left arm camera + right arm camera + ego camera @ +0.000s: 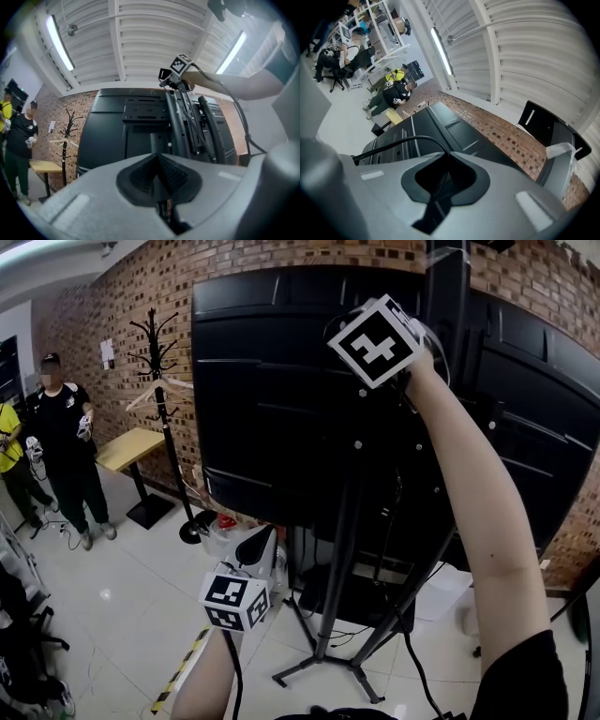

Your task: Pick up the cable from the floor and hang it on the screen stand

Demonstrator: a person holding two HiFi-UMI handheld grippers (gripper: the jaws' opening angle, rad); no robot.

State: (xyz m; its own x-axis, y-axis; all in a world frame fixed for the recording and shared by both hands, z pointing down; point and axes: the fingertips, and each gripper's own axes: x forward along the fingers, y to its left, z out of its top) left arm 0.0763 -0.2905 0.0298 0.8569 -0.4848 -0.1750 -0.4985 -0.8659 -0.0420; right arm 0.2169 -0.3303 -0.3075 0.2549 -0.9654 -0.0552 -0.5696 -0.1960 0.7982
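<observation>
High at the back of the screen [272, 399], near the top of the screen stand [339, 549], the right gripper [446, 153] is held up at the end of a raised arm. Its fingers are closed together and they pinch the black cable [403, 139]. The cable comes out at the tips and bends away in an arc to the left, in front of the dark back of the screen.

The left gripper [157, 157] is much lower, near the foot of the stand and above the floor [131, 615]. Its fingers are also together. Something dark sits deep in the slot between them, but I cannot tell if it is the cable. In the left gripper view the cable goes from the right gripper down along the right side of the stand, then out of sight behind the left gripper.

The picking up seems done, at least for the pinched part, and the step in hand is, I think, the hanging. The next move calls for carrying the pinched part over a firm upper part of the stand, so that the cable lies on both sides of it. Only then should the right fingers open. The left gripper may need to give slack or guide the lower length, so that the cable does not slide off to the floor.
</observation>
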